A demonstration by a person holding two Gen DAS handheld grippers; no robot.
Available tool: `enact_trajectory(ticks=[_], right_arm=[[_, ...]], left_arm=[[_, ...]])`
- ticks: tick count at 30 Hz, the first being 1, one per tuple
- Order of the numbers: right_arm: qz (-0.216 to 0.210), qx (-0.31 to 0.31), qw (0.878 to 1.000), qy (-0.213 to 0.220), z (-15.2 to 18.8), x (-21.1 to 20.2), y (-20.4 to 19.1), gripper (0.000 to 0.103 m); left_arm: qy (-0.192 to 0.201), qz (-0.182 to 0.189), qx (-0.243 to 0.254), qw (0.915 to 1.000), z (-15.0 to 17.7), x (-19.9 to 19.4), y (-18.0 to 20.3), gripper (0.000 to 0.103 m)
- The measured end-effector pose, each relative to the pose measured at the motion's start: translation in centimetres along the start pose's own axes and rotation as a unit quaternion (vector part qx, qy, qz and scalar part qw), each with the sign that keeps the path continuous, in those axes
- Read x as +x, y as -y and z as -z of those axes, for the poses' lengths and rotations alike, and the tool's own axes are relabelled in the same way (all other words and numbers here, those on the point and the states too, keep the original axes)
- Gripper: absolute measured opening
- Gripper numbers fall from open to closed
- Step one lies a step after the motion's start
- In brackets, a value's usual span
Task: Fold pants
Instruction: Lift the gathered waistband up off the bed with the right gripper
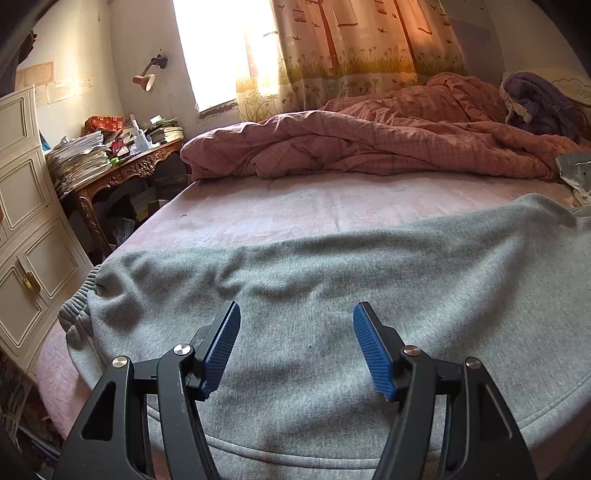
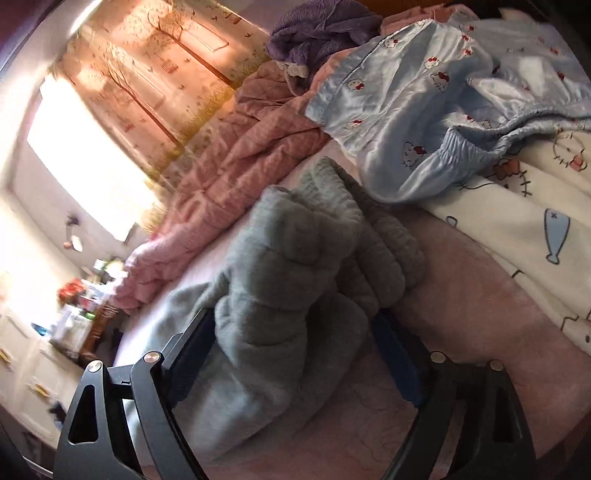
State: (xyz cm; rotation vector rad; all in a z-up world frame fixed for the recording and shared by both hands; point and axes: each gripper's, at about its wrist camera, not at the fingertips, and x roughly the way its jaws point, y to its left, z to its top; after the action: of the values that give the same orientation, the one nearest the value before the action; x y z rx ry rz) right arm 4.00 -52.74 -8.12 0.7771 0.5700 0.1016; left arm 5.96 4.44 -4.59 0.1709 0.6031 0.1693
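Pink bed [image 1: 258, 206]: left gripper [image 1: 295, 343] gapes above grey pants [image 1: 369, 258]; tilted right gripper [image 2: 291, 332] seemingly straddles them unclamped.

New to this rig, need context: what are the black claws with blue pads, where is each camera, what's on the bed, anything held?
No robot arm here. A person holds one two-finger gripper in each hand, with a fisheye camera on each looking along its fingers.

Left wrist view: the left gripper is open, above the grey pants spread flat on the pink bed sheet. It holds nothing.

Right wrist view: the right gripper has its jaws wide either side of the bunched waistband end of the pants. The frame is blurred and does not show whether the pads press.

A pink quilt, blue cartoon-print pyjamas and a purple fleece also lie on the bed.
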Motion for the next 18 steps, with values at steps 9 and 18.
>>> enact_trajectory(ticks=[9,18], right_arm=[[0.012,0.06,0.998,-0.001,-1.4,2.5,0.4,0.097],[0.077,-0.014,0.997,0.015,-1.2,4.3,-1.5,0.048]], left_arm=[[-0.003,0.0,0.012,0.9999,0.1,0.0,0.7,0.063],[-0.001,0.004,-0.011,0.9999,0.0,-0.1,-0.5,0.065]])
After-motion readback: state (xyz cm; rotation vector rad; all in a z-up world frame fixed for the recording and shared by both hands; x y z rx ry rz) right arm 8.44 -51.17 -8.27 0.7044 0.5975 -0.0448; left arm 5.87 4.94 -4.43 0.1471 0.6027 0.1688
